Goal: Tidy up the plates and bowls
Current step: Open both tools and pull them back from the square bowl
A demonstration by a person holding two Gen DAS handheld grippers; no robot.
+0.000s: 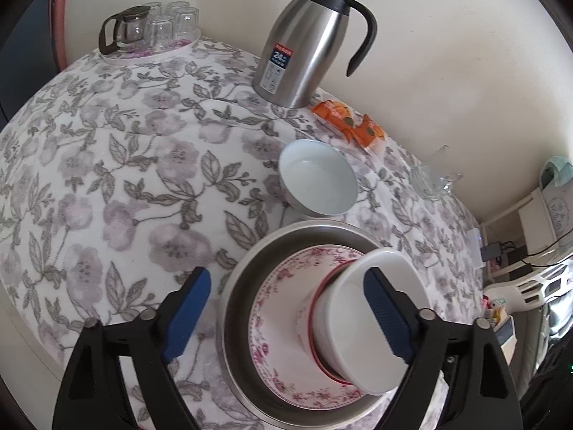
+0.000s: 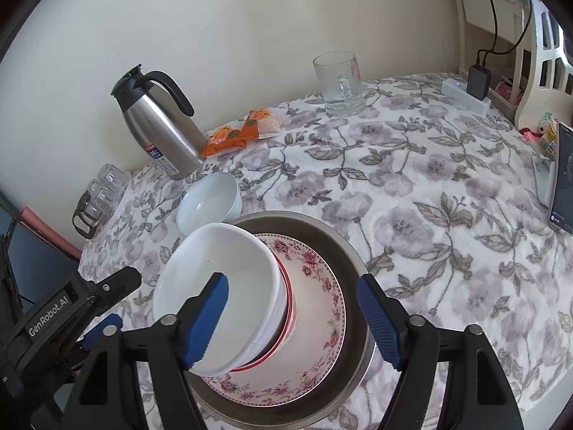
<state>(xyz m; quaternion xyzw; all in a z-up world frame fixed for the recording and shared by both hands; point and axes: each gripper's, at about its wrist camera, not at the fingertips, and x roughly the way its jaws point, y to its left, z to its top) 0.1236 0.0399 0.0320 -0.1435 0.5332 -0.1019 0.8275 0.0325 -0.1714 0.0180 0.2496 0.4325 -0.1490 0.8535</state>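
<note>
Broadly, the flowered tablecloth (image 1: 107, 179) bears a steel basin (image 2: 343, 251) holding a rose-patterned plate (image 2: 315, 261) and stacked white bowls (image 2: 222, 279), tilted. Another white bowl (image 1: 318, 182) sits just beyond. Only the right view shows the glass mug (image 2: 340, 86). Both the left gripper (image 1: 286, 315) and right gripper (image 2: 292, 319) gape wide, holding nothing.

— What dishes do you see on the table?

— A metal pan (image 1: 247, 268) with a floral plate (image 1: 275, 308) lying flat in it. On the plate stand stacked bowls (image 1: 361, 322): a white one nested in a red-rimmed one.

— Are they upright?

— Yes, and a little off the plate's centre. One more white bowl (image 1: 318, 182) stands alone just behind the pan, empty, mouth up.
</note>
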